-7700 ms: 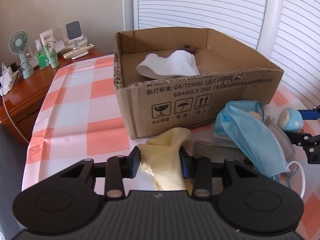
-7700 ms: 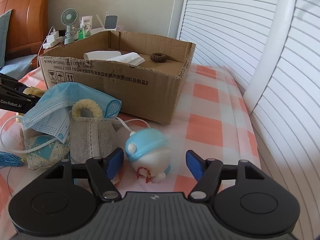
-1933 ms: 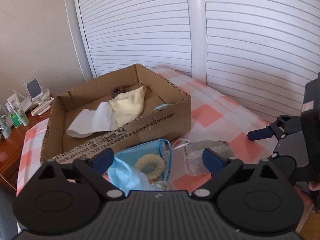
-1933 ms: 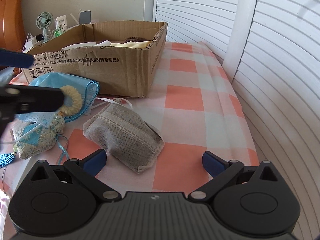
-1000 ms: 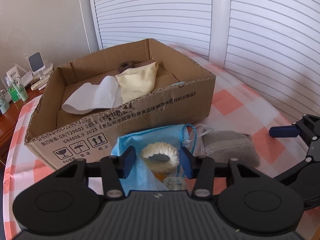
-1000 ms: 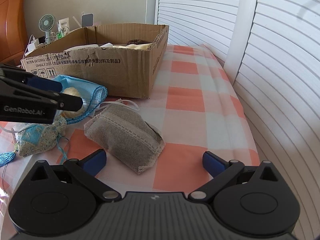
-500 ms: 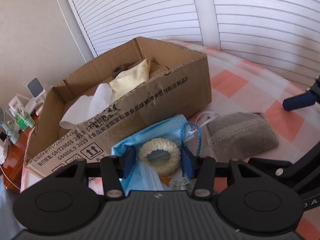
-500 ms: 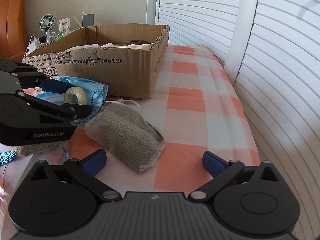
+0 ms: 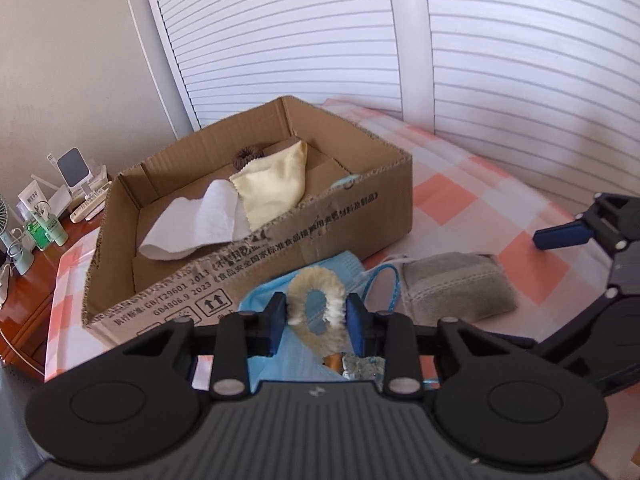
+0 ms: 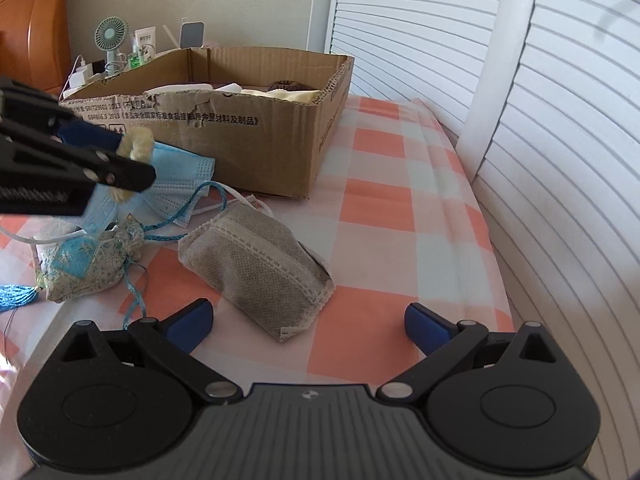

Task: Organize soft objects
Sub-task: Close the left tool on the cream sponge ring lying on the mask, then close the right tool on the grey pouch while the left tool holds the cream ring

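Observation:
My left gripper (image 9: pixel 316 314) is closing its jaws on a cream fluffy scrunchie (image 9: pixel 316 276). The pads press it into an upright oval, just above the blue face mask (image 9: pixel 264 300). In the right wrist view the scrunchie (image 10: pixel 138 144) hangs in the left gripper (image 10: pixel 120 154) over the mask (image 10: pixel 180 172). My right gripper (image 10: pixel 308 320) stands open, low over a grey fabric pouch (image 10: pixel 260 272). Behind stands the cardboard box (image 9: pixel 320 216), which holds white paper (image 9: pixel 200 220), a yellow cloth (image 9: pixel 276 188) and a brown scrunchie (image 9: pixel 248 156).
A floral sachet (image 10: pixel 88 260) with blue cords lies left of the pouch on the orange-checked cloth (image 10: pixel 384 208). White slatted shutters (image 10: pixel 540 120) run along the right. A wooden side table with a fan (image 10: pixel 110 36) and bottles stands behind the box.
The left gripper's jaws have come in onto the cream scrunchie, squeezing it from a flat ring into an upright oval and raising it off the mask. The right gripper has stayed put.

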`<state>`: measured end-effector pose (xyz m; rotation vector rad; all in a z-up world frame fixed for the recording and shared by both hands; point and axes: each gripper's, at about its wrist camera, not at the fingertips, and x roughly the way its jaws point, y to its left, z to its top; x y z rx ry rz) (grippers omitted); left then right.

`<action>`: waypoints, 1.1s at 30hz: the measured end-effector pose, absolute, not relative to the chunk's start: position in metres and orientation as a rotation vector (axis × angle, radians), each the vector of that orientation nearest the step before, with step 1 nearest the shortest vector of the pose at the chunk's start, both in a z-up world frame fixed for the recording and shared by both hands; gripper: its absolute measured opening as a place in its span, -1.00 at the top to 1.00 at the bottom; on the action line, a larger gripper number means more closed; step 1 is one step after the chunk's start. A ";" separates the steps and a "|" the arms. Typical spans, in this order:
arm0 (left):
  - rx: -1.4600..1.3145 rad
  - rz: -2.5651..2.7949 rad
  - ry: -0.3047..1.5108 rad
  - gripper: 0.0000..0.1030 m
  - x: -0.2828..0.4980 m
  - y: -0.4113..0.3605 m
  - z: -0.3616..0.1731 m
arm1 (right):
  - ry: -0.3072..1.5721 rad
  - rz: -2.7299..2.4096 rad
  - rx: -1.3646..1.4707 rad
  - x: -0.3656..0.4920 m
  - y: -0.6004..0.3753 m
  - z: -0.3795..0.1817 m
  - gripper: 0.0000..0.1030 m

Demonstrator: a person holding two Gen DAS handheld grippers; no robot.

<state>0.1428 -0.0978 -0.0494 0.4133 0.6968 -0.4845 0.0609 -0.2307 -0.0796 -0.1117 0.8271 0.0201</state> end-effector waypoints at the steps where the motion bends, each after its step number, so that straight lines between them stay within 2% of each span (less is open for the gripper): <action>1: 0.409 -0.491 0.694 0.40 0.141 -0.095 -0.045 | 0.826 0.025 -0.120 0.061 -0.230 -0.079 -1.00; 11: 0.356 -0.551 0.682 0.40 0.126 -0.080 -0.017 | 0.789 0.102 -0.188 0.071 -0.225 -0.078 -0.97; 23: 0.358 -0.548 0.709 0.40 0.126 -0.076 -0.018 | 0.778 0.265 -0.163 0.091 -0.221 -0.080 -0.66; 27: 0.354 -0.554 0.717 0.40 0.127 -0.076 -0.018 | 0.780 0.289 -0.168 0.091 -0.217 -0.078 -0.37; 28: 0.352 -0.555 0.718 0.40 0.127 -0.076 -0.018 | 0.782 0.285 -0.173 0.091 -0.216 -0.076 -0.19; 29: 0.351 -0.555 0.719 0.40 0.127 -0.075 -0.018 | 0.786 0.284 -0.176 0.090 -0.216 -0.075 -0.09; 33: 0.348 -0.557 0.728 0.40 0.126 -0.074 -0.017 | 0.809 0.289 -0.169 0.082 -0.219 -0.069 0.12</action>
